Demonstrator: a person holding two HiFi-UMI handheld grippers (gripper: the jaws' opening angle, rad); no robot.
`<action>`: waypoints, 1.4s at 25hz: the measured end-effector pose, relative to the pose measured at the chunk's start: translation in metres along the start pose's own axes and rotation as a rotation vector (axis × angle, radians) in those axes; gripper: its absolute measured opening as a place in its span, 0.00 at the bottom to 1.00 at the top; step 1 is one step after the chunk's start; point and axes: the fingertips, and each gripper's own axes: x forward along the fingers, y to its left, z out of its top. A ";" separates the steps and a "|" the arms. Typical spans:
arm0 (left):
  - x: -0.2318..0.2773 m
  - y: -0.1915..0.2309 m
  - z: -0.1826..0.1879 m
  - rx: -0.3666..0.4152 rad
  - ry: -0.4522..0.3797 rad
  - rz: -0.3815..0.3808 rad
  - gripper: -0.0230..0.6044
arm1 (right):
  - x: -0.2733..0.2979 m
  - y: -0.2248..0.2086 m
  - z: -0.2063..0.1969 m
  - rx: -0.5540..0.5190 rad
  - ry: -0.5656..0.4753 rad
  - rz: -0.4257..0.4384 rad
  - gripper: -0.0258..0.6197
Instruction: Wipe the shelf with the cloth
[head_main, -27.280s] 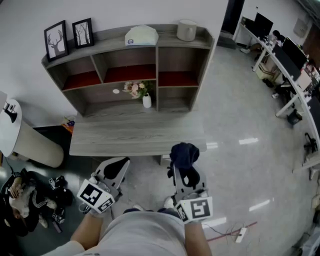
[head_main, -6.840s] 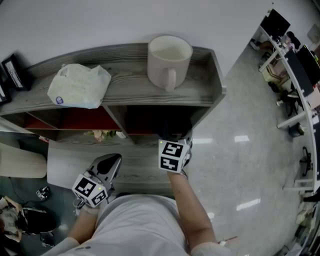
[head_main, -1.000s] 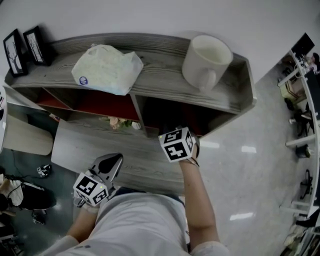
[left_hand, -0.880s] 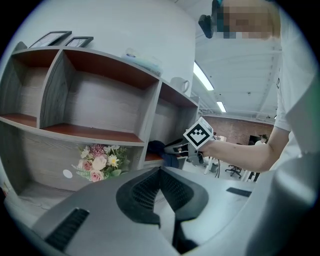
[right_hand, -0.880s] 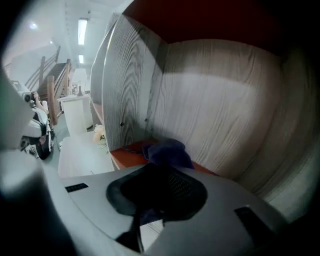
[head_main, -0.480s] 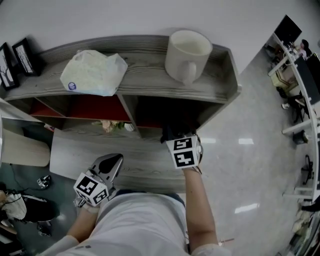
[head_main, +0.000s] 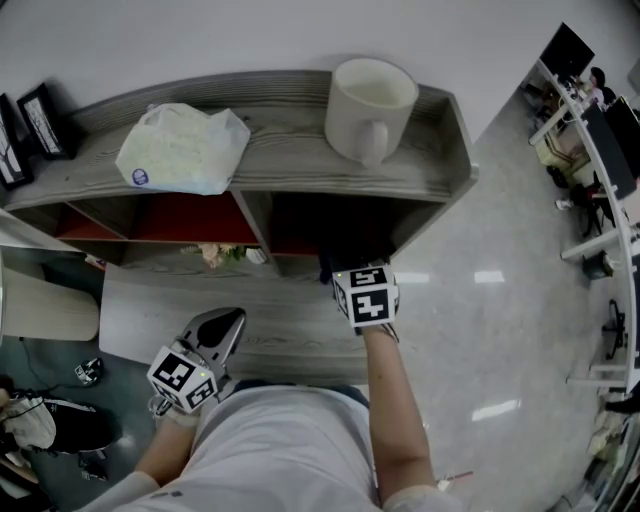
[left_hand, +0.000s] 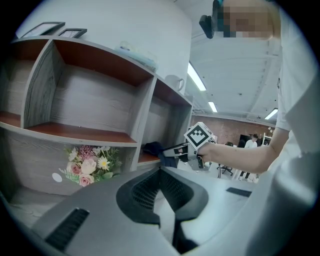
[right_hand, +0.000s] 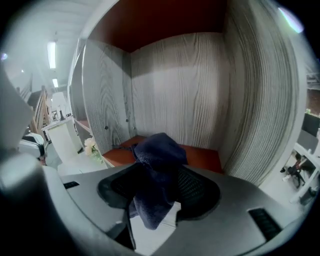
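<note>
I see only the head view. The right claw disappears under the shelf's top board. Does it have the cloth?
Observer: The dark blue cloth drapes between the jaws of the right claw, which have just been opening and do not pinch it.
Operator: Where is it?
Observer: Inside the right compartment of the shelf; the cloth's far end lies on the red-brown floor.
Operator: How deep is the claw?
Observer: Shallow; the left gripper view shows its tips at the compartment's front edge, marker cube outside.
</note>
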 end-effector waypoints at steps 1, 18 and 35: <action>0.000 0.001 0.000 0.000 0.001 -0.001 0.06 | 0.001 0.000 -0.001 0.009 -0.007 0.002 0.37; 0.036 -0.017 0.015 0.048 -0.016 -0.119 0.06 | -0.073 0.014 0.014 0.016 -0.222 0.024 0.22; 0.077 -0.065 0.031 0.129 -0.011 -0.288 0.06 | -0.178 0.015 -0.025 0.087 -0.355 -0.086 0.22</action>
